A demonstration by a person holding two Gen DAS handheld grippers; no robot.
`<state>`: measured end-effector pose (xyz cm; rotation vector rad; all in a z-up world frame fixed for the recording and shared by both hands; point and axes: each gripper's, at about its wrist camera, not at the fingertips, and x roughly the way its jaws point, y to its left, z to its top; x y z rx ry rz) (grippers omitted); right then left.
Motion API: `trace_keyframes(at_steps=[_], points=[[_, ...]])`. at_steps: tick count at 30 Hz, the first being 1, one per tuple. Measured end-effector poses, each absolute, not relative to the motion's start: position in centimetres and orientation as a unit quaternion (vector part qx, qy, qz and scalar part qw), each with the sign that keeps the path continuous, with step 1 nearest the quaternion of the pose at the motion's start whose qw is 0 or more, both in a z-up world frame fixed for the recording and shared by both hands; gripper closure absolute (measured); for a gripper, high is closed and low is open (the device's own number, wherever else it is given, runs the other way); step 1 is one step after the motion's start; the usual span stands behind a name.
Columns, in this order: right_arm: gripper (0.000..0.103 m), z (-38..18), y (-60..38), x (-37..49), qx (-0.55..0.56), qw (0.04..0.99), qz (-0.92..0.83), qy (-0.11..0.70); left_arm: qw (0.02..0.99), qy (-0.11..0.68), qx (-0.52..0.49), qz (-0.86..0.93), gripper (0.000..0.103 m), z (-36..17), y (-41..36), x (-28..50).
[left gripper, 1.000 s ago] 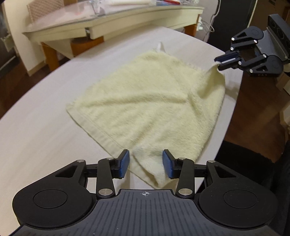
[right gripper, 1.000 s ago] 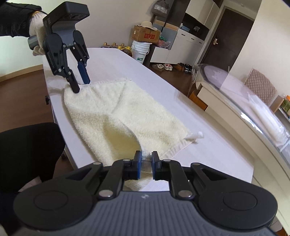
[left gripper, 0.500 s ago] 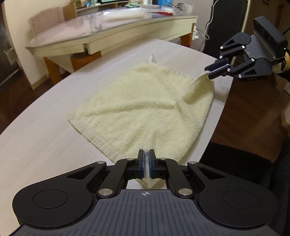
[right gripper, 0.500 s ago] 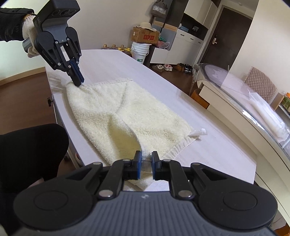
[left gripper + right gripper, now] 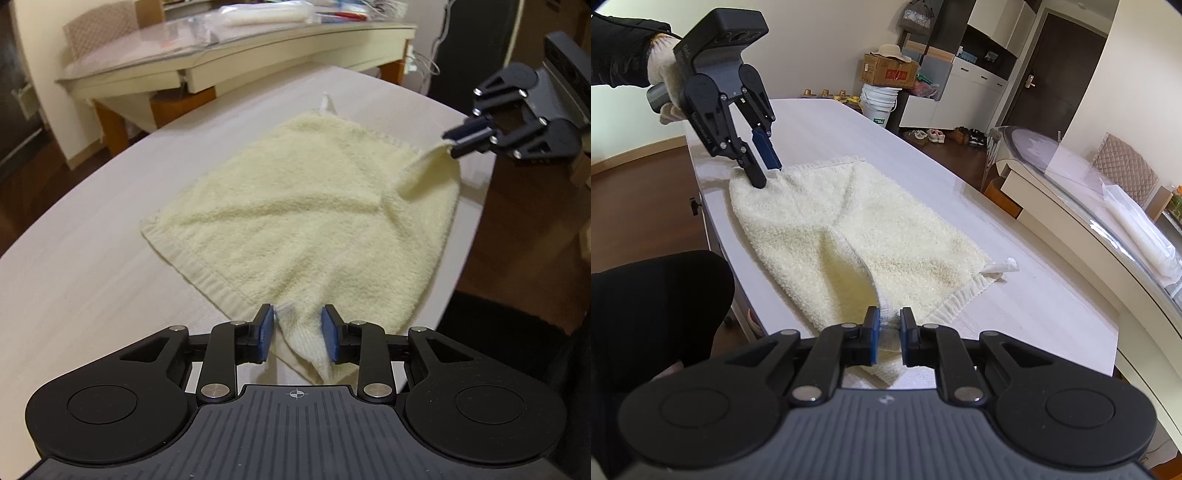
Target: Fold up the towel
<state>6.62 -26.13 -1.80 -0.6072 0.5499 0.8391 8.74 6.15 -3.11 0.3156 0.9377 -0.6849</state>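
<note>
A pale yellow towel (image 5: 295,206) lies spread on the light table (image 5: 74,277), rumpled toward two raised corners. In the left wrist view my left gripper (image 5: 297,332) straddles the near corner; its jaws are opening and the blue pads stand just off the cloth. The right wrist view shows the left gripper (image 5: 766,173) at the far corner of the towel (image 5: 857,236), fingers apart. My right gripper (image 5: 886,332) is shut on the other near corner. From the left view the right gripper (image 5: 452,142) holds that corner lifted off the table.
A white label tag (image 5: 1001,267) sticks out of the towel's far edge. A glass-topped table (image 5: 221,55) stands beyond the work table (image 5: 1015,306). A person's dark-clothed leg (image 5: 657,306) is at the table's near edge. A bucket (image 5: 879,105) and boxes sit farther off.
My left gripper closed on the towel's corner and has since parted again, with the corner still between its pads. The right gripper kept its grip and did not move.
</note>
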Motion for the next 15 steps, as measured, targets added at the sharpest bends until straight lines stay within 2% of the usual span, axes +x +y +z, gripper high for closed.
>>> trace_keyframes(at_steps=[1,3,8,15], points=[[0.09,-1.8,-26.1,6.6,-0.286,0.833,0.396,0.26,0.823,0.443,0.146,-0.325,0.079,-3.1,6.2,8.8],[0.09,-1.9,-26.2,6.5,-0.285,0.834,0.395,0.26,0.822,0.444,0.138,-0.329,0.093,-2.9,6.4,8.7],[0.09,-2.0,-26.3,6.2,-0.282,0.835,0.395,0.26,0.825,0.43,0.155,-0.333,0.097,-2.3,6.0,7.4],[0.09,-0.8,-26.6,5.6,-0.28,0.845,0.389,0.238,0.849,0.389,0.163,-0.319,0.097,0.4,6.0,6.6]])
